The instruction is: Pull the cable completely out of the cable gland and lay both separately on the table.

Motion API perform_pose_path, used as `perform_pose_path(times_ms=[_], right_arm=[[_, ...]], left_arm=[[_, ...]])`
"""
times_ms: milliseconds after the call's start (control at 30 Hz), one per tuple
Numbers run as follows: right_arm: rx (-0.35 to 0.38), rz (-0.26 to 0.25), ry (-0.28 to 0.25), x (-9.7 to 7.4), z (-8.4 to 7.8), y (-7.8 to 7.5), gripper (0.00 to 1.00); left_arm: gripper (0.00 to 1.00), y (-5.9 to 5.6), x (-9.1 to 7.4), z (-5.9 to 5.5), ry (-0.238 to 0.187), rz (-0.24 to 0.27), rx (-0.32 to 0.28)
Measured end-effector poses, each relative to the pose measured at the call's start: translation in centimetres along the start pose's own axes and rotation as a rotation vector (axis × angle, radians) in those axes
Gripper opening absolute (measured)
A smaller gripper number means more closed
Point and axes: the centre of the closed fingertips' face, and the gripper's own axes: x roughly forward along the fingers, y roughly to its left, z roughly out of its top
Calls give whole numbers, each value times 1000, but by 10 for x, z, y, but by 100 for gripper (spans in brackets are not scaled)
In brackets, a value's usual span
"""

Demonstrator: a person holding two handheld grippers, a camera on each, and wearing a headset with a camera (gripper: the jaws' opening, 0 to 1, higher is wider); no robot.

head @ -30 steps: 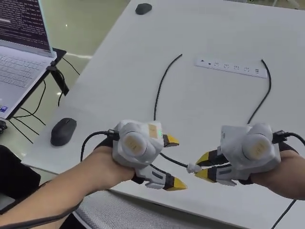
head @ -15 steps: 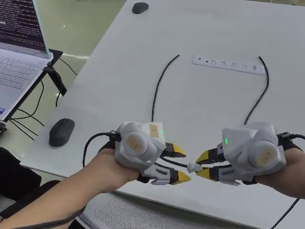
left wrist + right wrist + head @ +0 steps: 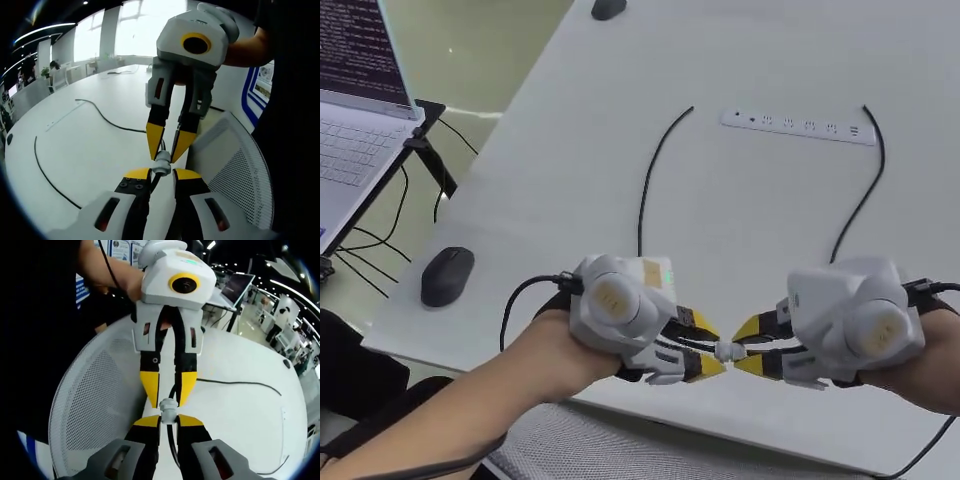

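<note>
- My left gripper has its fingers narrowed around the black cable; I cannot tell if they grip.
- The white cable gland sits between both grippers, pinched by my right gripper.
- The gripper views add a mesh chair below; the head view shows the bench edge, with open surface beyond.

laptop cropped, cable behind left hand-held gripper

black cable, white cable gland
</note>
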Motion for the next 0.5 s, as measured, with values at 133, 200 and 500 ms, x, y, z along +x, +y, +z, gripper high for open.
perform_pose_path(times_ms=[133,200,500], right_arm=[[0,-2,-1,1,0,0,7],[-7,-6,-2,1,-1,0,7],[-40,-59,-23,2,2,-2,8]], left_arm=[[16,0,2,-1,6,-4,15],[16,0,2,-1,8,-5,20],[15,4,-1,-2,11,3,71]])
